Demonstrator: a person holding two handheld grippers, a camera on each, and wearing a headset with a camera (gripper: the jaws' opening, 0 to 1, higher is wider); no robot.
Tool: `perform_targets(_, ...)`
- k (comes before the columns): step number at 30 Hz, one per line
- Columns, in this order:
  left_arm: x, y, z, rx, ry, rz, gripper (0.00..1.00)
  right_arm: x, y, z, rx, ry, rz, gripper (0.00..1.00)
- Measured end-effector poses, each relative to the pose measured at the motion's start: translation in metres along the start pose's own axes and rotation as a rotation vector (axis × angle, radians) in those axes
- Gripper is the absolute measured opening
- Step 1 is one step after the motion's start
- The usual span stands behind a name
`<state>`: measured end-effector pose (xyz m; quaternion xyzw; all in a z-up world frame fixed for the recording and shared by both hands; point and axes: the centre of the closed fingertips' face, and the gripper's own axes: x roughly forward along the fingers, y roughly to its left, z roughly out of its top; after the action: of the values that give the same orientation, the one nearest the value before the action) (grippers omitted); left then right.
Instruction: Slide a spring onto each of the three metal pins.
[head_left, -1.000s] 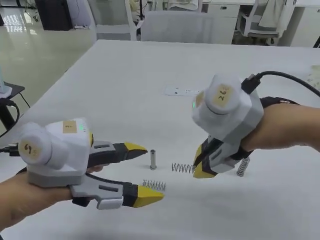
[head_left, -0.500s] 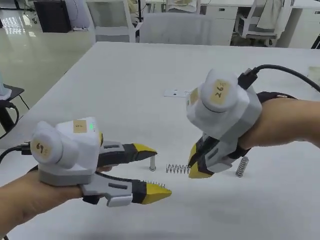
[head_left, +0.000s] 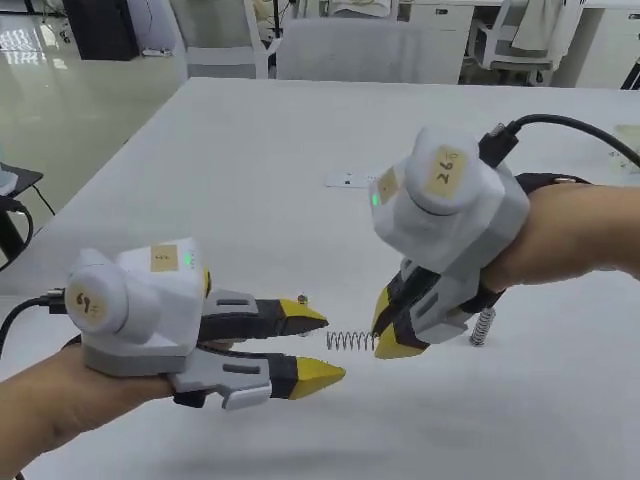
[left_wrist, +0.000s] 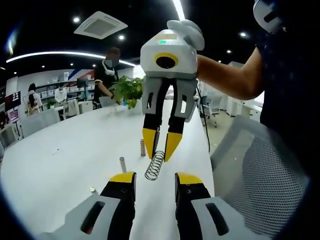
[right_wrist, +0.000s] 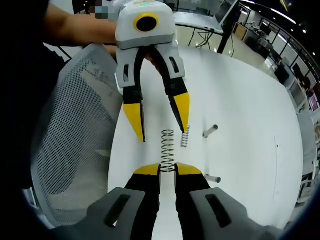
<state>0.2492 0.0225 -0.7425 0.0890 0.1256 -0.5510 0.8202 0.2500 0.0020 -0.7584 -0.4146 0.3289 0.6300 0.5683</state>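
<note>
White worktop (head_left: 250, 180), broad, mostly bare.

Left claw (head_left: 318, 347) at near left, jaws apart, nothing between them, pointing right. Right claw (right_wrist: 167, 170) comes down from the right, jaws drawn together on one end of a spring (head_left: 350, 341). The spring's free end reaches left toward the left claw. Cannot tell whether that end rests on the worktop or hangs clear of it.

One metal pin (left_wrist: 122, 164) stands upright just beyond the left claw's far jaw, bare. Another pin (right_wrist: 212, 178) sits further off, also bare.

Second spring (head_left: 483, 326) sits just right of the right claw. Third spring (right_wrist: 185, 136) lies near the left claw's tips.

Judgement: the spring is light, thin wire, soft along its length, and likely to bow or flick out if squeezed mid-coil. A hold at one end, as here, leaves the open end free for a pin. The pin looks stiff, smooth and easily toppled, so it is best pinched low on the shaft.
</note>
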Motion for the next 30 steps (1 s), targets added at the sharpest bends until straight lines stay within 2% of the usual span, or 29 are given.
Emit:
perform_targets(14, -0.001, -0.006, -0.0024, 0.023, 0.002, -0.019, 0.04, 0.0007, 0.0087, 0.0044, -0.05, -0.005, 0.034, 0.08)
perform_targets(22, -0.0006, -0.0074, -0.0038, 0.033, 0.009, -0.025, 0.03, 0.0012, 0.0088, 0.0039, -0.074, -0.003, 0.032, 0.08)
perform_targets(30, -0.0006, -0.0082, -0.0034, 0.034, 0.003, -0.026, 0.03, 0.0013, 0.0086, 0.0036, -0.053, -0.013, 0.035, 0.08)
